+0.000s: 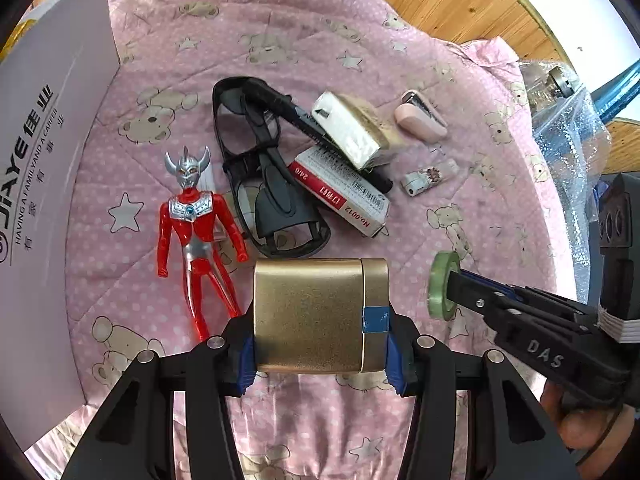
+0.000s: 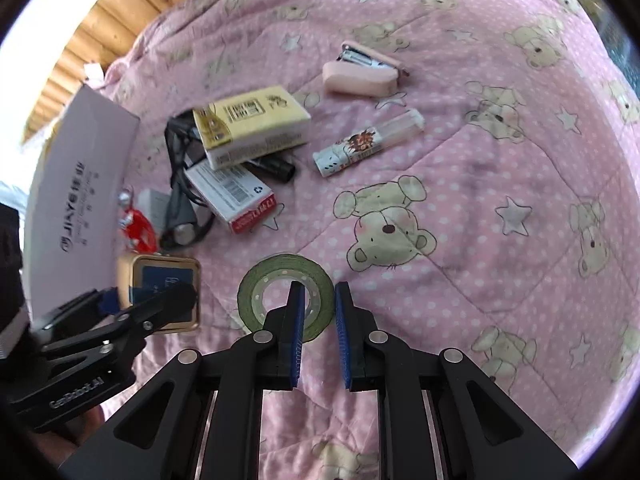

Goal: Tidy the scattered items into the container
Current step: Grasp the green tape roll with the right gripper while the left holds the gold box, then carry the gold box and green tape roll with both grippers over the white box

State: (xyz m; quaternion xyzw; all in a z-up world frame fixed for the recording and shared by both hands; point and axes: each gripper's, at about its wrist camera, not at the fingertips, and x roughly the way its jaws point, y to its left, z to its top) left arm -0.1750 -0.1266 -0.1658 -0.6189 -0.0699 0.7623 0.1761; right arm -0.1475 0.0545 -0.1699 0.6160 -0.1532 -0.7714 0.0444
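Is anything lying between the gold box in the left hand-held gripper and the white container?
Yes. The red toy figure lies on the blanket between the gold box and the white container to its left.

Pink bear-print quilt [image 1: 280, 32]; toy figure [image 1: 198, 236], stapler [image 1: 420, 114], goggles [image 1: 264, 168]

The white box [image 1: 52, 184] at nine o'clock in the left wrist view runs off the picture's edge, so its opening is not shown. In the right wrist view the red figure [image 2: 138, 226], also at nine o'clock, is mostly hidden behind that box and the gold case [image 2: 160, 292], and the black marker [image 2: 276, 168] lies half under the tissue pack [image 2: 252, 126]. Bubble wrap [image 1: 568, 128] at three o'clock in the left wrist view is blurred, and what it holds cannot be told.
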